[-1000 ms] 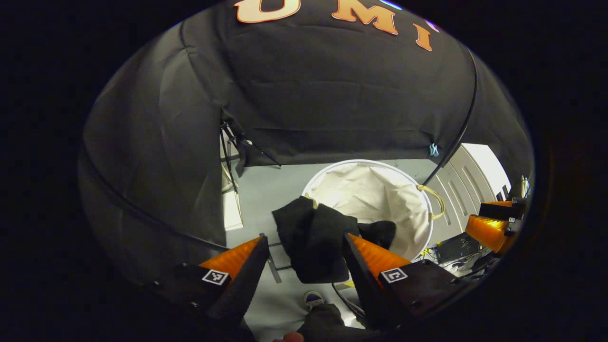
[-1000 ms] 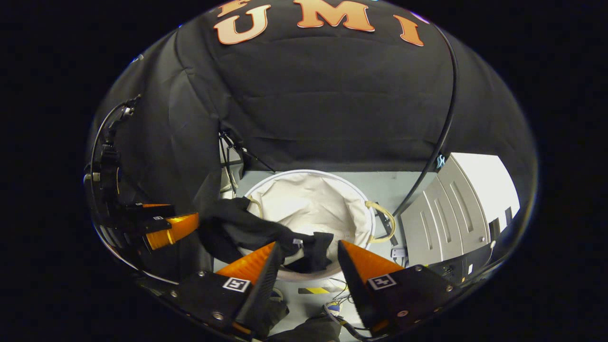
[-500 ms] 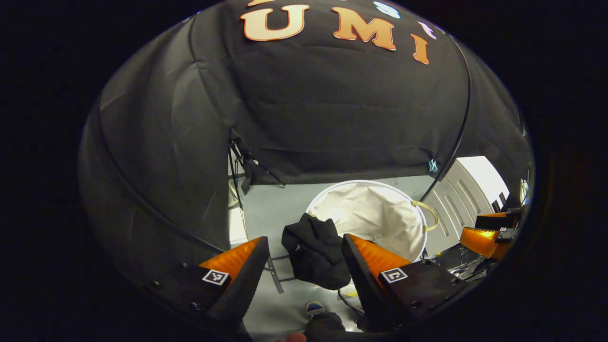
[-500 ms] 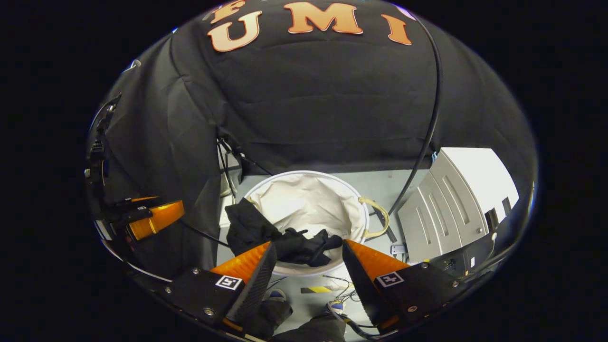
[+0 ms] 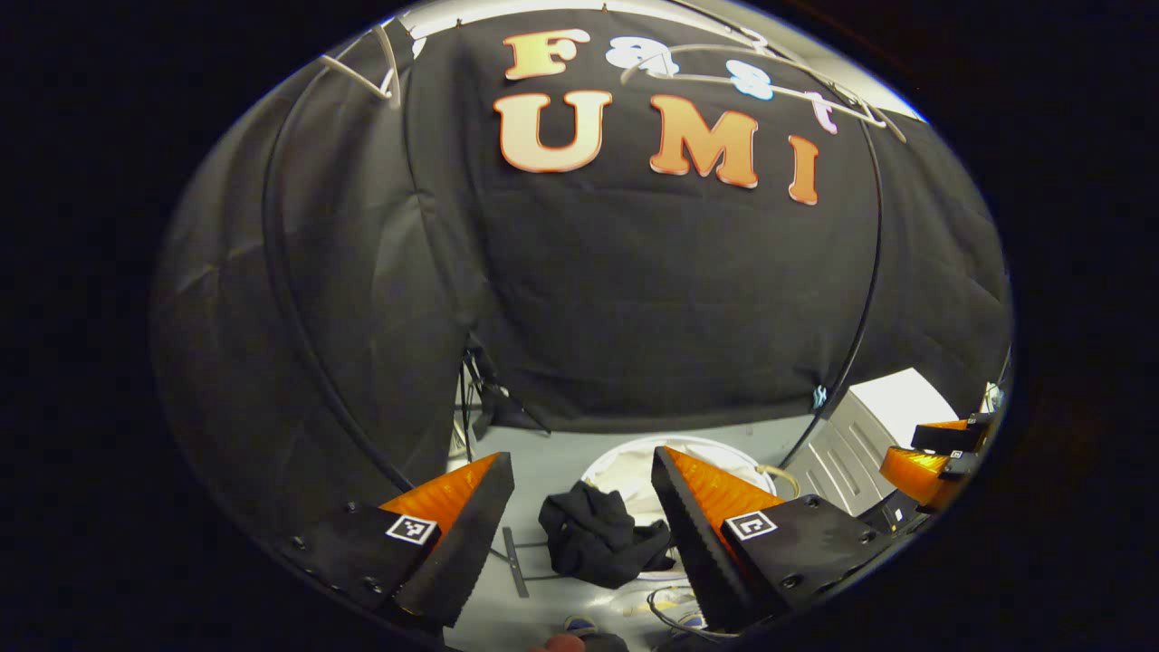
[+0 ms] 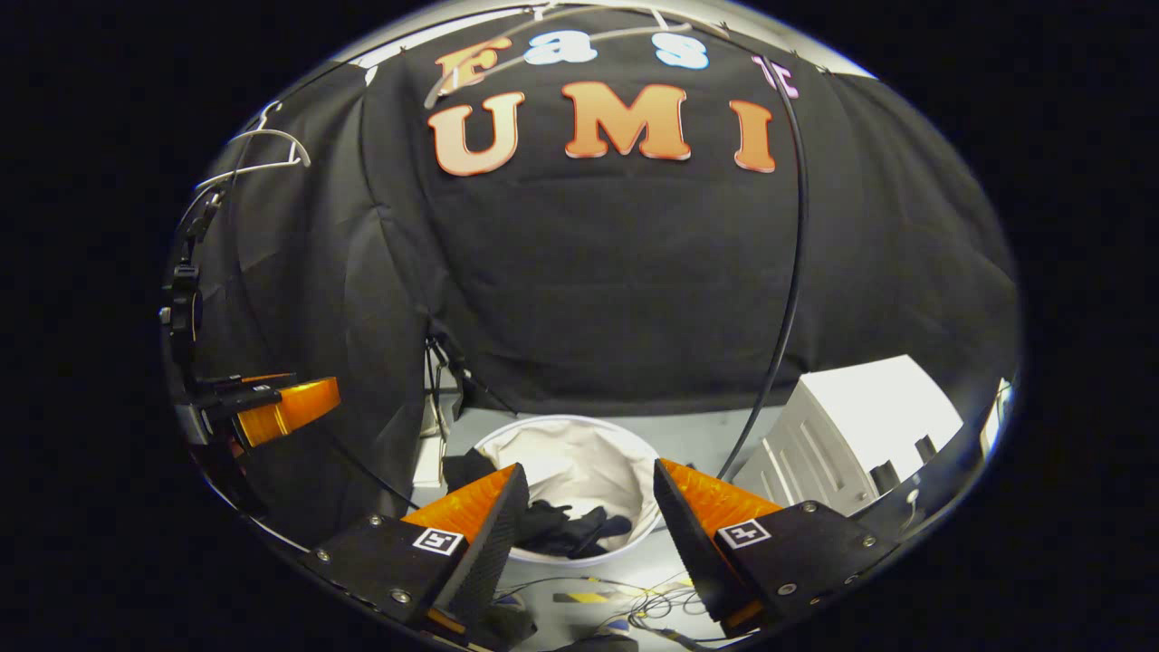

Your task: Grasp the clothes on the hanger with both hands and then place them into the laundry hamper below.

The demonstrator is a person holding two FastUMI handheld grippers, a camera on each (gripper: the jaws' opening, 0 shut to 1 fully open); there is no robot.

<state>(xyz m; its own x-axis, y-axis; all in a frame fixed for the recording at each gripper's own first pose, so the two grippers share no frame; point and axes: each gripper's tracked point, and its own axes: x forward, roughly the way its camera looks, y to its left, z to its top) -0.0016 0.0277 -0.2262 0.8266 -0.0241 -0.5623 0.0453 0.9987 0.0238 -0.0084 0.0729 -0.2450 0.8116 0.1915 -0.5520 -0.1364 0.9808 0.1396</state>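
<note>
Down on the grey floor (image 5: 552, 462) sits the round white laundry hamper (image 6: 579, 453), and the black clothes (image 5: 598, 543) are draped over its near rim, part of the bundle hanging outside and part lying inside against the pale lining. From the right gripper view the dark cloth (image 6: 566, 534) rests in the bottom front of the hamper, with a fold lapping over the left edge.

The left gripper (image 5: 579, 534) is held well above it, its orange and black fingers spread wide with nothing between them. The right gripper (image 6: 584, 534) hangs high too, its fingers just as wide apart and bare. Neither one touches the cloth.

Up near the top of the booth a white hanger (image 5: 751, 81) hangs bare, and another pale hanger (image 6: 258, 154) shows off to the left in the right gripper view. A white ribbed cabinet (image 6: 851, 435) stands to the right of the hamper, and loose cables (image 6: 625, 602) trail across the floor just in front of it.
</note>
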